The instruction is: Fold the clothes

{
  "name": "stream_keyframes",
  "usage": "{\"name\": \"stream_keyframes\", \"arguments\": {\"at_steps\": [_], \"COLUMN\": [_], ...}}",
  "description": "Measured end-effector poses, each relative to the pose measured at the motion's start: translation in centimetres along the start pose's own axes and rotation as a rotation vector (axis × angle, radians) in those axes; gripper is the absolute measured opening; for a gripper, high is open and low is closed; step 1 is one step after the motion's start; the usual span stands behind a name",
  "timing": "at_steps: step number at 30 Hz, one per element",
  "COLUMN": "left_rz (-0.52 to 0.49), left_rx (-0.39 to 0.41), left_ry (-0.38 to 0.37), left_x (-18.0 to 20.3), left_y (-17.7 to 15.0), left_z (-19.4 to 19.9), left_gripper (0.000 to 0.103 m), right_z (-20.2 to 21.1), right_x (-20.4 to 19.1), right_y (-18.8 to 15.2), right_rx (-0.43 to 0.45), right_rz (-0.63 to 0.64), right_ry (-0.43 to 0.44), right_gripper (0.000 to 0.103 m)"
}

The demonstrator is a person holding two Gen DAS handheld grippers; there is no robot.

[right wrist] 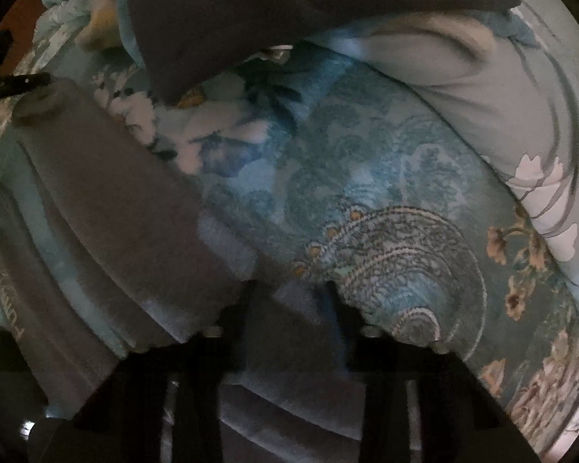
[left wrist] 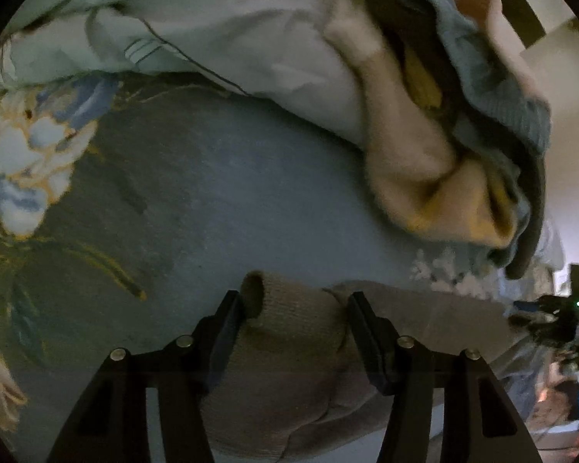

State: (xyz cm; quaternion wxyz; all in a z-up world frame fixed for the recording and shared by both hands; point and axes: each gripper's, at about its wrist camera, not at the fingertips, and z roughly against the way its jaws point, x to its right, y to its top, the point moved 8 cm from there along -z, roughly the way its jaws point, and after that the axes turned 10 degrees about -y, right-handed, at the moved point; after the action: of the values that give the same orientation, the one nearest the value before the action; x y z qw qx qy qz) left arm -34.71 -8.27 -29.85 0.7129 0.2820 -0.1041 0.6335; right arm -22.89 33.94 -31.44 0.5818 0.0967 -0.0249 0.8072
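A grey-brown knit sweater [left wrist: 297,351] lies on the blue floral bedspread [left wrist: 197,177]. My left gripper [left wrist: 295,305] has its fingers spread on either side of the sweater's ribbed cuff [left wrist: 256,295], with cloth between them, not pinched. In the right wrist view the same sweater [right wrist: 108,208] stretches from lower centre to upper left. My right gripper [right wrist: 289,301] straddles its edge; its dark fingers stand apart, and whether they pinch cloth is unclear. The right gripper also shows in the left wrist view [left wrist: 548,320].
A heap of clothes [left wrist: 444,115], cream, yellow, blue and dark, lies at the upper right. A pale duvet [left wrist: 212,31] is bunched along the top. In the right wrist view a dark garment [right wrist: 289,11] lies above, a light quilt [right wrist: 482,85] to the right.
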Motion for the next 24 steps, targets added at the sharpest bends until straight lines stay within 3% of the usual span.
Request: {"name": "stream_keyframes", "arguments": {"at_steps": [1, 3, 5, 10, 14, 16, 19, 24], "left_rz": [-0.017, -0.041, -0.049, -0.051, -0.016, 0.006, 0.053, 0.148], "left_rx": [0.005, 0.023, 0.055, 0.17, 0.258, 0.289, 0.261, 0.177], "left_ry": [0.033, 0.071, 0.08, 0.075, 0.084, 0.1, 0.164, 0.178], "left_x": [0.1, 0.4, 0.9, 1.8, 0.6, -0.4, -3.3, -5.9], "left_y": [-0.1, -0.1, -0.1, 0.6, 1.8, 2.3, 2.2, 1.1], "left_z": [0.1, 0.4, 0.9, 4.4, 8.4, 10.1, 10.3, 6.7], "left_gripper": [0.049, 0.023, 0.012, 0.011, 0.011, 0.011, 0.011, 0.012], "right_z": [0.0, 0.2, 0.5, 3.5, 7.4, 7.7, 6.1, 3.0], "right_x": [-0.1, -0.2, -0.4, -0.7, -0.9, -1.7, -3.3, -3.9], "right_y": [-0.1, -0.4, -0.7, 0.1, 3.7, 5.2, 7.2, 8.4], "right_rx": [-0.003, -0.004, -0.004, 0.073, 0.195, 0.211, 0.183, 0.121], "right_rz": [0.002, 0.011, 0.019, 0.035, 0.011, 0.022, 0.05, -0.01], "right_ry": [-0.01, -0.026, -0.043, -0.091, -0.086, -0.088, -0.102, -0.132], "right_gripper": [0.016, 0.009, 0.005, 0.003, 0.003, 0.003, 0.003, 0.003]}}
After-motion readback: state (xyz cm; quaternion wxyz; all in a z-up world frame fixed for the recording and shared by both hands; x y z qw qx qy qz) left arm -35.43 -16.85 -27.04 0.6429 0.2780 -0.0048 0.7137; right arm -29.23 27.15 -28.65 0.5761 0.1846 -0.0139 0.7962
